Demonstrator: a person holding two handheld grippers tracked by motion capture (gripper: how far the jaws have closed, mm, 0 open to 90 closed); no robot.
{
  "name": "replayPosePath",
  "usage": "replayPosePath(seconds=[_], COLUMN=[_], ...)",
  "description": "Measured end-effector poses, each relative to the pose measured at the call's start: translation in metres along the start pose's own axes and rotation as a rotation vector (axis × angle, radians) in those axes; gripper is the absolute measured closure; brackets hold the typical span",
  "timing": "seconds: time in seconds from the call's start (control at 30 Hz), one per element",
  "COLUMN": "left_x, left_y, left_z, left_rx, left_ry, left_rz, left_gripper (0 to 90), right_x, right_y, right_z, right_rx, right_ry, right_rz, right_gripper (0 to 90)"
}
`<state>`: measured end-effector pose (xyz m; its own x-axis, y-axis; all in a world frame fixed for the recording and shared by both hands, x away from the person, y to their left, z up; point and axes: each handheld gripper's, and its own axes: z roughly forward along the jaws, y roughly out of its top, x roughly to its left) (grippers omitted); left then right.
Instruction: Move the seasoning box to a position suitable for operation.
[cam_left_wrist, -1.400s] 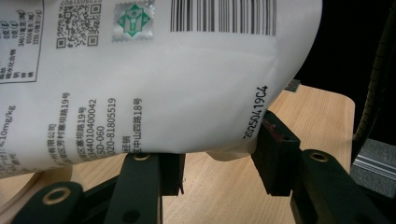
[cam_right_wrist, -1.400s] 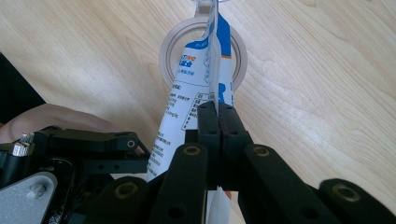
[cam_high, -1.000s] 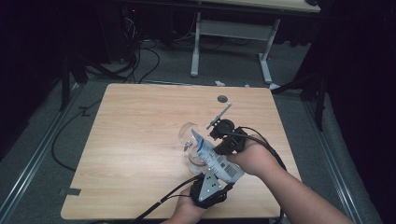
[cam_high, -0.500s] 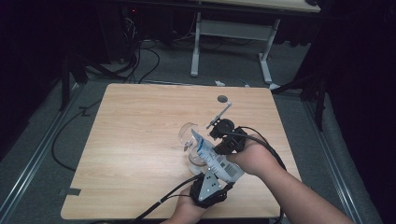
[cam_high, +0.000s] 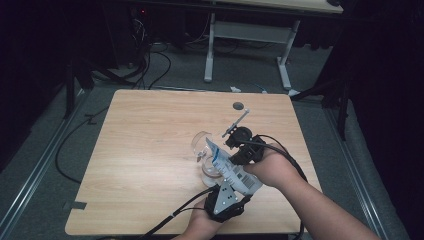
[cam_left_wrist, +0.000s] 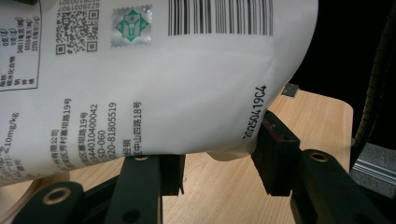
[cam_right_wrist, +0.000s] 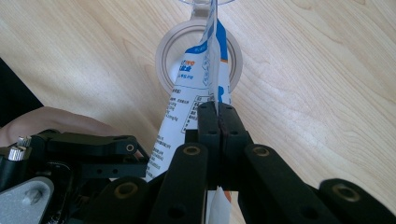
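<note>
- Tilting over a clear glass, a white printed pouch is held between two hand-held grippers near the middle of the wooden table.
- The left gripper is seen closed around the bulging lower end of the pouch; its jaws stand at a medium width, and both pads are pressed against the pouch sides.
- The right gripper is seen pinched fully together on the thin side seam of the pouch, on the side away from the glass.
- The open top of the pouch is pointed toward the glass; in the right gripper view a round rim is seen directly beyond the pouch tip.
- A small dark disc and a thin metal rod lie on the table beyond the glass, apart from it.
- Whether anything is flowing from the pouch cannot be told.
- Risk, judged: the contents could be spilled beside the glass if the tip drifts off the rim.
- Risk, judged: the light glass could be tipped if the pouch is pushed against it.
- Risk, judged: the seam could slip from the narrow pinch, letting the pouch sag.
</note>
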<state>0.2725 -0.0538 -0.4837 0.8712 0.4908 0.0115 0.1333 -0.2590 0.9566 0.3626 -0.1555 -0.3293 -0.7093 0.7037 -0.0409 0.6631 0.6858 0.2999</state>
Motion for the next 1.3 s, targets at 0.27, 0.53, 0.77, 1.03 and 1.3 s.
replayPosePath(seconds=[0.27, 0.53, 0.77, 1.03, 1.3], left_x=[-0.0001, 0.0011, 0.0011, 0.0016, 0.0029], left_y=[0.0016, 0.0010, 0.0012, 0.0013, 0.0019], left_z=[-0.0003, 0.0002, 0.0004, 0.0007, 0.0003], left_rx=[-0.002, 0.000, -0.004, -0.005, -0.007], left_ry=[0.000, 0.001, 0.001, 0.000, 0.004], left_rz=[0.002, -0.001, -0.003, -0.007, -0.007], left_gripper=[58.6, 58.7, 58.7, 58.7, 58.8], right_x=[0.0003, 0.0001, 0.0000, 0.0007, 0.0018], right_y=[-0.0001, 0.0014, 0.0018, 0.0028, 0.0032], right_z=[-0.0019, -0.0002, -0.0001, 0.0003, -0.0001], right_rx=[-0.001, -0.001, -0.001, 0.003, -0.009], right_ry=[-0.005, -0.006, -0.006, -0.010, -0.020], right_rz=[0.004, -0.002, -0.006, -0.001, -0.019], right_gripper=[90.0, 90.0, 89.9, 89.9, 90.0])
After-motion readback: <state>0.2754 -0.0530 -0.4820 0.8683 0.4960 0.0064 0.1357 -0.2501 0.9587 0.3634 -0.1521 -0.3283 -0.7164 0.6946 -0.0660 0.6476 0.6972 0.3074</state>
